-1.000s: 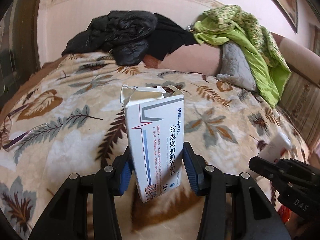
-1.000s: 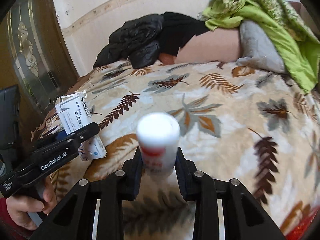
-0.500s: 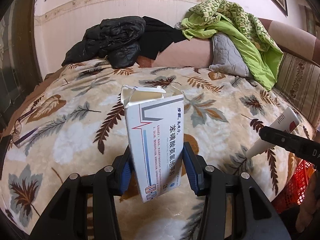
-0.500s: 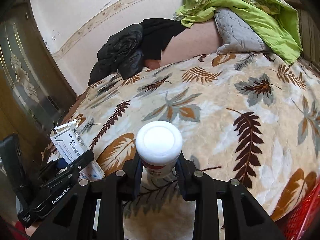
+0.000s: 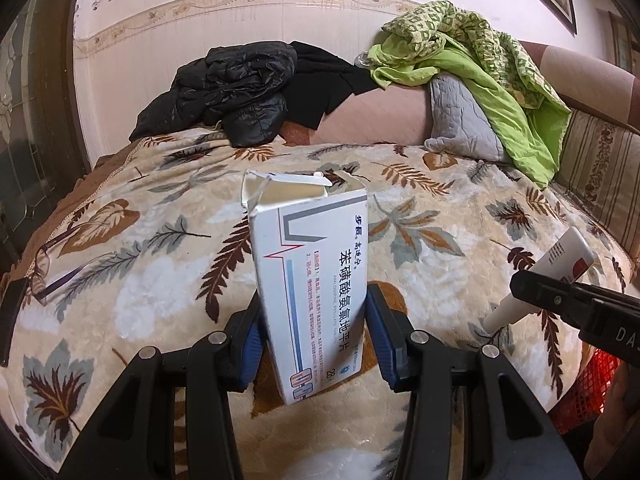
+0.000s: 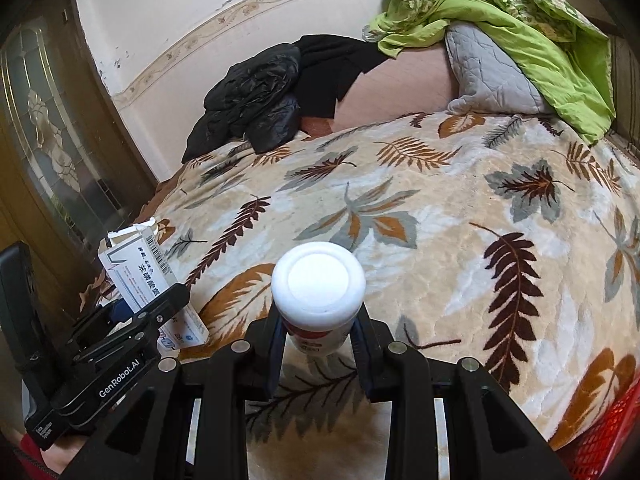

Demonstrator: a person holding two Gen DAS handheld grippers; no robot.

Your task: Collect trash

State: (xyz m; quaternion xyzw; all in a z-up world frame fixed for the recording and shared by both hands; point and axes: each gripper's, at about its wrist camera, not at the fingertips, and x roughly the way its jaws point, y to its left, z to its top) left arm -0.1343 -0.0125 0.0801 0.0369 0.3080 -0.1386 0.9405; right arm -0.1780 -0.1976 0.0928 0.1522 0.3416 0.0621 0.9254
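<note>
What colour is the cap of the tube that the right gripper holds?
The cap is white; the right wrist view shows it best.

Both grippers, box (image 5: 310,280) and tube (image 6: 318,300) drawn back; red basket (image 6: 604,436) edge, seemingly, appears.

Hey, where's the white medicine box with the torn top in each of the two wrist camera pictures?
Left wrist view: the medicine box stands upright at centre, clamped between the left gripper jaws.
Right wrist view: the same box sits at the lower left edge, held in the left gripper seen from the side.
Shared landmark: the black jacket heaped at the far end of the leaf-patterned blanket.
</note>
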